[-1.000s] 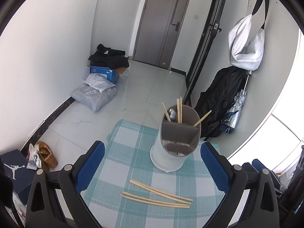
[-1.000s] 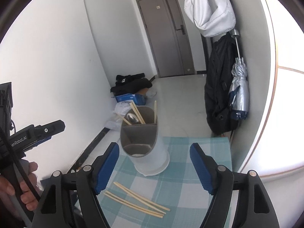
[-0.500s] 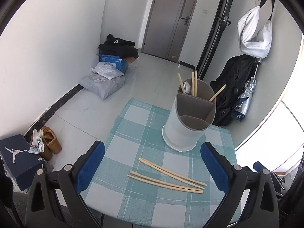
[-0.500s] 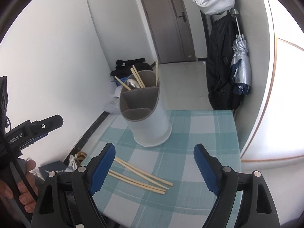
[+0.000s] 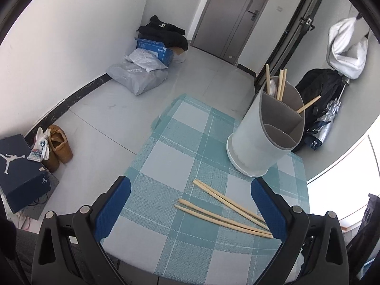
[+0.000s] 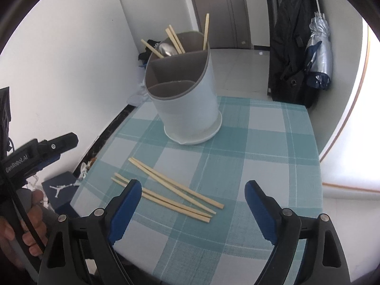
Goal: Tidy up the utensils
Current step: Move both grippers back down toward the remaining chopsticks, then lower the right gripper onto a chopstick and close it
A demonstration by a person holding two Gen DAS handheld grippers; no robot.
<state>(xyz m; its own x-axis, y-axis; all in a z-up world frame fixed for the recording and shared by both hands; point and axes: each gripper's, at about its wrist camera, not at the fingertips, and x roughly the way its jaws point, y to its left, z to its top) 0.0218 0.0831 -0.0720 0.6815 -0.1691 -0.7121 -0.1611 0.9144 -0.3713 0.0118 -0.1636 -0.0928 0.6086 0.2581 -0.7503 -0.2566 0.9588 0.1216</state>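
Several loose wooden chopsticks (image 5: 223,220) (image 6: 177,184) lie on the teal checked tablecloth (image 5: 166,156) (image 6: 261,142). Behind them stands a white utensil holder (image 5: 256,147) (image 6: 190,109) with grey compartments; its rear compartment holds chopsticks and a spoon. My left gripper (image 5: 190,190) hangs open above the near end of the chopsticks, nothing between its blue pads. My right gripper (image 6: 193,186) hovers over the same chopsticks, its jaws opening and empty. The left gripper's body (image 6: 40,149) also shows at the left of the right wrist view, held by a hand (image 6: 30,213).
The table's near edge runs just under both grippers. On the floor to the left are a dark shoe box (image 5: 21,173), brown shoes (image 5: 59,147) and grey parcels (image 5: 137,78). A black bag (image 6: 292,54) and a folded umbrella (image 6: 318,54) lean by the right wall.
Both grippers have come down toward the table and tipped further downward. The chopsticks and holder now look closer. The right jaws stand slightly wider.
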